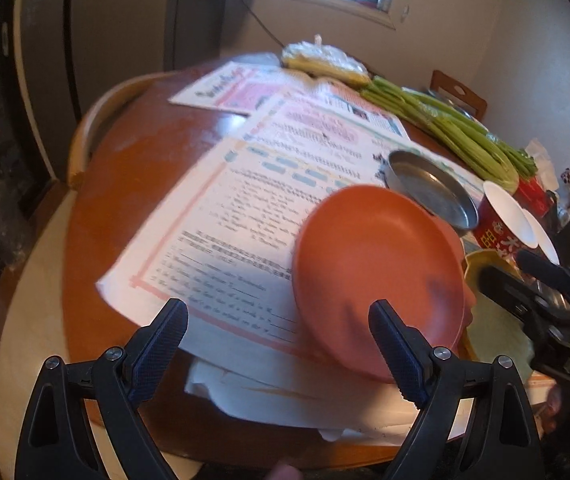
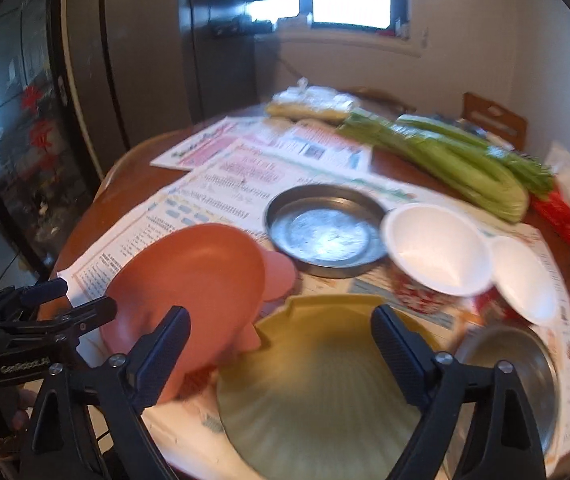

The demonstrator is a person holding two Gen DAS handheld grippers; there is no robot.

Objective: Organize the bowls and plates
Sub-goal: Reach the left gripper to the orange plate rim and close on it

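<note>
An orange plate [image 1: 377, 272] [image 2: 193, 280] sits tilted on the newspapers, with the edges of another orange piece [image 2: 281, 276] showing behind it. My left gripper [image 1: 279, 328] [image 2: 69, 304] is open; its right finger crosses the plate's near rim, and nothing lies between the pads. My right gripper [image 2: 281, 340] [image 1: 513, 276] is open above a yellow-green scalloped plate [image 2: 317, 392] [image 1: 497, 332]. Its left finger stands in front of the orange plate. Beyond are a round metal pan [image 2: 325, 236] [image 1: 433, 192] and two white-lined red paper bowls [image 2: 437, 248] [image 2: 525, 276] [image 1: 505, 216].
A steel bowl [image 2: 513, 372] lies at the right, partly under the paper bowls. Celery [image 2: 445, 156] [image 1: 445, 128] and a plastic bag of food [image 2: 313, 100] lie at the back. Newspapers [image 1: 245, 200] cover much of the round wooden table [image 1: 133, 168]. A chair back [image 1: 459, 94] stands behind.
</note>
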